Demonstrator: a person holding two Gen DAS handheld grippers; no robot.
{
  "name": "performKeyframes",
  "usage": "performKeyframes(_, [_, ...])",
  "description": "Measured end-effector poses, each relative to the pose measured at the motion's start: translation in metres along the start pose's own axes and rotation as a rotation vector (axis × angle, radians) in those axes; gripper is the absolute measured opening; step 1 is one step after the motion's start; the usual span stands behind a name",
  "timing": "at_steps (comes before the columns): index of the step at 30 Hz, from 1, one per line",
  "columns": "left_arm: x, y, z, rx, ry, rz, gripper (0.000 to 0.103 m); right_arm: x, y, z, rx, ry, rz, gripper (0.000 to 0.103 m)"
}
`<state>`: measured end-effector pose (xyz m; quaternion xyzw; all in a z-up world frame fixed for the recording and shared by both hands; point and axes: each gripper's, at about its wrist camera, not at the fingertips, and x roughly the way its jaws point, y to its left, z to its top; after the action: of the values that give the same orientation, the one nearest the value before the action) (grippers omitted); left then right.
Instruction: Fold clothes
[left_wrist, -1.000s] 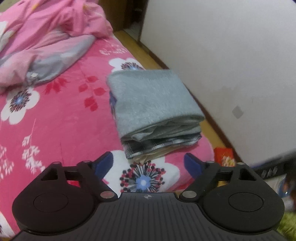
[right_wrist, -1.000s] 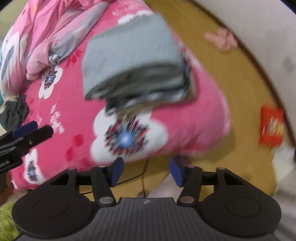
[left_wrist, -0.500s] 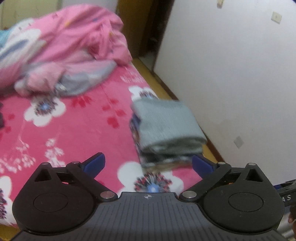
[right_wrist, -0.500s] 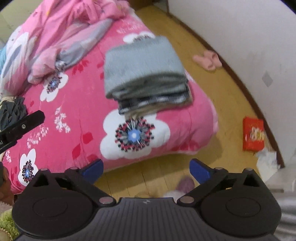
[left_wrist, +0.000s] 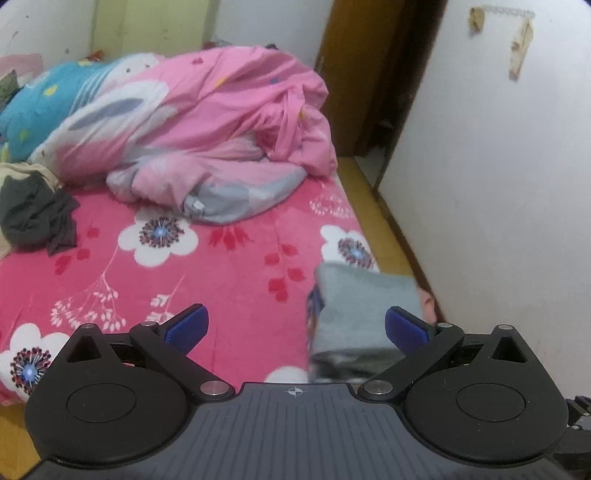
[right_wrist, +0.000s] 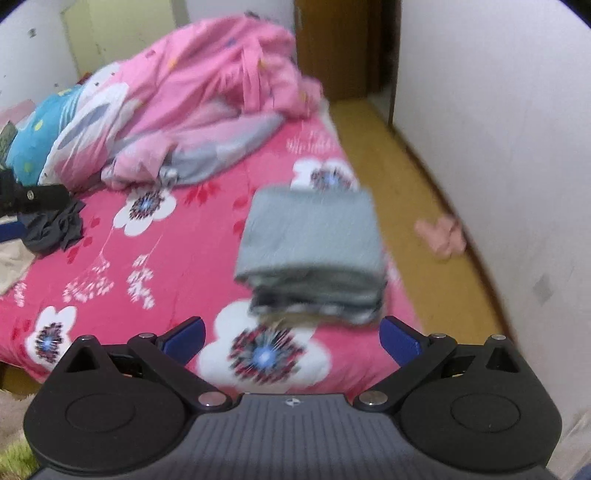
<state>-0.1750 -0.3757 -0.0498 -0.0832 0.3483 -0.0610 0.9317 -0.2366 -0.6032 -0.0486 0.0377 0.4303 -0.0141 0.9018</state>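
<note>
Likely soft and light: crumpled dark-grey cloth garment (left_wrist: 35, 218) far left on pink floral bedspread (left_wrist: 229, 295), best pinched at edges. Left gripper (left_wrist: 295, 328) and right gripper (right_wrist: 290, 339) spread wide, empty.

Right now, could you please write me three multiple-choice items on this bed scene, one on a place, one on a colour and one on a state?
1. Where does the folded stack sit on the bed?
A. at the corner near the wall
B. on the pink quilt
C. beside the dark garment

2. What colour is the top piece of the stack?
A. blue
B. grey
C. yellow

3. How do the fingers of the right gripper stand?
A. shut on the stack
B. shut on nothing
C. wide open, empty

Answers:
1. A: the stack lies at the bed's edge by the floor and wall, apart from the pink quilt and the dark garment.
2. B: its top layer is grey.
3. C: the blue pads stand far apart with nothing between them.
</note>
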Motion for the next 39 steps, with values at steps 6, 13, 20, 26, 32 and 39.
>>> performKeyframes(6, [-0.026, -0.042, 0.017, 0.017, 0.004, 0.051, 0.103, -0.039, -0.018, 0.031, -0.035, -0.067, -0.019, 0.103])
performKeyframes(13, [-0.026, -0.071, 0.001, -0.025, 0.086, 0.091, 0.103, -0.044, -0.022, 0.025, -0.044, -0.046, -0.029, 0.103])
performKeyframes(20, [-0.022, -0.08, -0.01, -0.048, 0.145, 0.116, 0.103, -0.046, -0.033, 0.022, 0.015, -0.054, -0.021, 0.103])
performKeyframes(26, [-0.018, -0.081, -0.012, -0.03, 0.181, 0.141, 0.103, -0.044, -0.038, 0.021, 0.062, -0.023, -0.07, 0.103])
performKeyframes(32, [-0.013, -0.08, -0.013, 0.006, 0.194, 0.164, 0.103, -0.044, -0.029, 0.009, 0.056, 0.048, -0.098, 0.103])
performKeyframes(39, [-0.013, -0.081, -0.011, 0.042, 0.178, 0.179, 0.103, -0.049, -0.022, 0.007, 0.038, 0.053, -0.147, 0.103])
